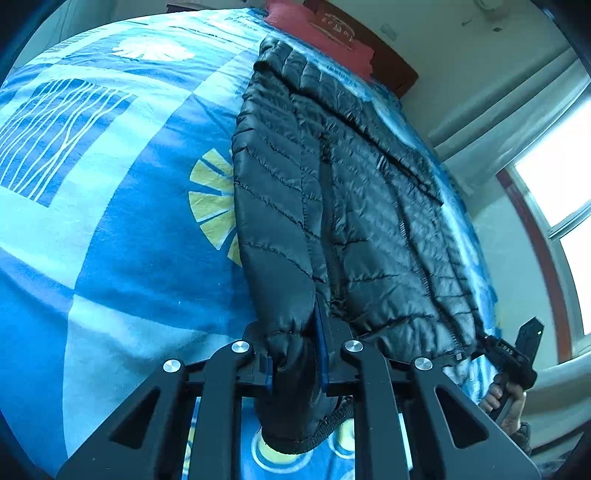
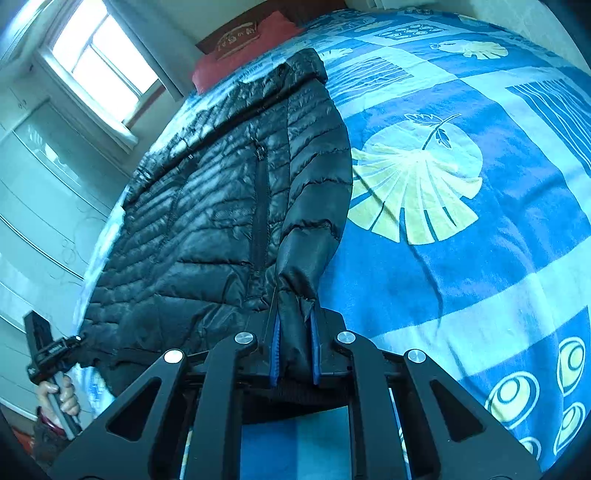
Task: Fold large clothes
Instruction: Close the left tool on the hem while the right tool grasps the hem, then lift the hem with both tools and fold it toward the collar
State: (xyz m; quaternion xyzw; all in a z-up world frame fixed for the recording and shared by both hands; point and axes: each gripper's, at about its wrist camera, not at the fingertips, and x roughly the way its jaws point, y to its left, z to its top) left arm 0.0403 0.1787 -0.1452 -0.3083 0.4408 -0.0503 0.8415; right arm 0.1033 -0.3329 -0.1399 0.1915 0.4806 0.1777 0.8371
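Note:
A black quilted puffer jacket lies lengthwise on the bed, hood end far, hem near. My left gripper is shut on the jacket's near hem corner by a sleeve cuff. My right gripper is shut on the jacket at its sleeve cuff and hem corner. The right gripper also shows in the left wrist view, at the jacket's other hem corner. The left gripper also shows in the right wrist view, held by a hand at the far hem corner.
The bed has a blue patterned blanket, also seen in the right wrist view. A red pillow lies at the headboard. A window and white wardrobe stand beside the bed.

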